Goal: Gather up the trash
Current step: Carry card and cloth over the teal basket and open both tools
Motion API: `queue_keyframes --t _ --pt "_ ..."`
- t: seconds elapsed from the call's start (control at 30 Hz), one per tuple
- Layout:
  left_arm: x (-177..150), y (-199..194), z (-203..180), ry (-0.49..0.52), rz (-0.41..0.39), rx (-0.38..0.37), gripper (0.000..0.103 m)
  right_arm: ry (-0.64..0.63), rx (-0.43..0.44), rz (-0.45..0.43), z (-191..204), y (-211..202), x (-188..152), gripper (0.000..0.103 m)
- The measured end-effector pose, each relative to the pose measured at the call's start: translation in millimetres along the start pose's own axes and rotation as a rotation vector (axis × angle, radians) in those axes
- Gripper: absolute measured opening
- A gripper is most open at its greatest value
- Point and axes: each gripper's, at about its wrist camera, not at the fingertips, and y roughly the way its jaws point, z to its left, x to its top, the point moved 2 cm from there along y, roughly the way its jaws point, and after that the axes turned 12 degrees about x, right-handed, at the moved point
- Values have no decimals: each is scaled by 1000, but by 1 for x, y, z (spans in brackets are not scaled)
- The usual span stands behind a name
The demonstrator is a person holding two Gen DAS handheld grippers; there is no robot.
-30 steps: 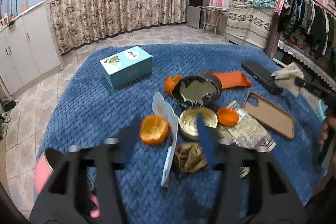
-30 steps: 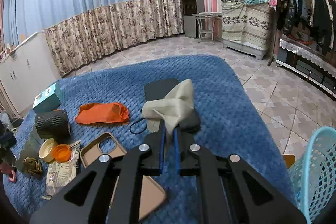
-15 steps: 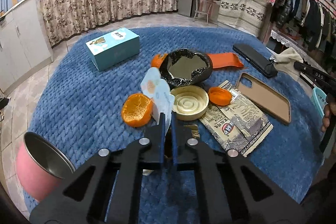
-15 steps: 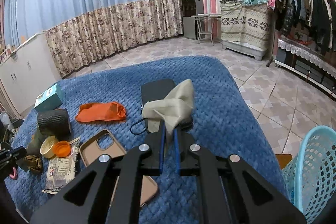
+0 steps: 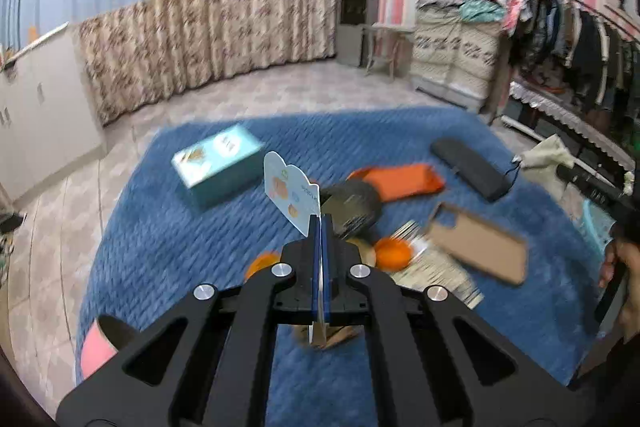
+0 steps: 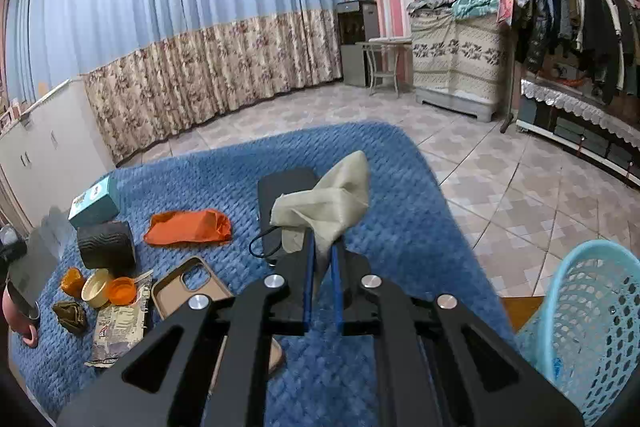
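Note:
My left gripper point(image 5: 322, 223) is shut on a white card wrapper point(image 5: 291, 191) with orange pictures and holds it above the blue blanket point(image 5: 160, 239). My right gripper point(image 6: 322, 251) is shut on a crumpled beige tissue point(image 6: 326, 203), raised over the blanket point(image 6: 400, 195). Trash lies on the blanket: a snack wrapper point(image 6: 118, 323), a brown crumpled scrap point(image 6: 71, 314), orange peel point(image 6: 71, 279), an orange cap point(image 6: 123, 290), a cream lid point(image 6: 96, 287). A light blue mesh basket point(image 6: 592, 323) stands at the lower right of the right wrist view.
A teal box point(image 5: 218, 165), a black ribbed cup point(image 6: 106, 243), an orange pouch point(image 6: 188, 227), a tan phone case point(image 6: 184, 291), a black flat case point(image 6: 286, 187) and a pink mug point(image 6: 20, 319) are on the blanket. Tiled floor surrounds it.
My left gripper closed on the card wrapper and lifted it off the blanket. My right gripper kept hold of the tissue and shifted slightly, bringing the basket more into view.

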Motion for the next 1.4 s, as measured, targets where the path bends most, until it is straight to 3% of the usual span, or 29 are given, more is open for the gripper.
queue_keyframes --t 0.17,0.4,0.67,0.8,1.0,1.3,1.33,1.4 --pt "30 -21 -51 41 -91 -96 0 13 -44 -53 -11 -35 2 8" --pt "52 -34 -157 115 -161 -295 0 90 -215 -156 -63 -116 -4 8" --pt "36 -42 -282 206 -146 -474 0 170 -486 -162 -151 -192 -32 8" --pt "16 -47 -350 272 -126 -565 0 256 -562 -156 -192 -211 -53 8" --pt "-11 -51 -430 343 -109 -665 0 326 -611 -163 -228 -224 -66 8" --pt "-27 -38 -491 418 -71 -727 0 372 -609 -165 -250 -216 -73 8" --pt "-28 -35 -493 419 -64 -724 2 376 -610 -162 -252 -215 -75 8" --pt "-28 -31 -496 430 -48 -724 16 384 -611 -161 -257 -215 -76 8"
